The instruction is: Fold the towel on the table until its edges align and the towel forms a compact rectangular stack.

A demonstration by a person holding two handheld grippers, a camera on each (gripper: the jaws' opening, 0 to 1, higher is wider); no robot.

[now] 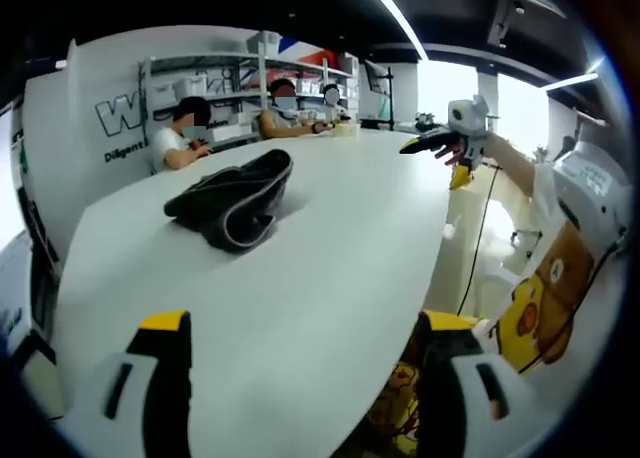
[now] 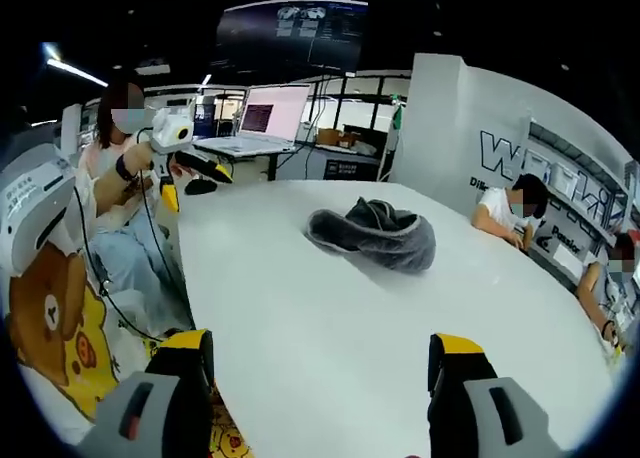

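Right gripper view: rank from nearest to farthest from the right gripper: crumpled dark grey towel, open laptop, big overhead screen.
1. Crumpled dark grey towel, lying mid-table straight ahead of the right gripper.
2. Open laptop, at the white table's far end, left of centre.
3. Big overhead screen, mounted high beyond the table.

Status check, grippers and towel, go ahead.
Left gripper open, right gripper open, both off the towel. Towel crumpled mid-table, unfolded. Nothing in the way.
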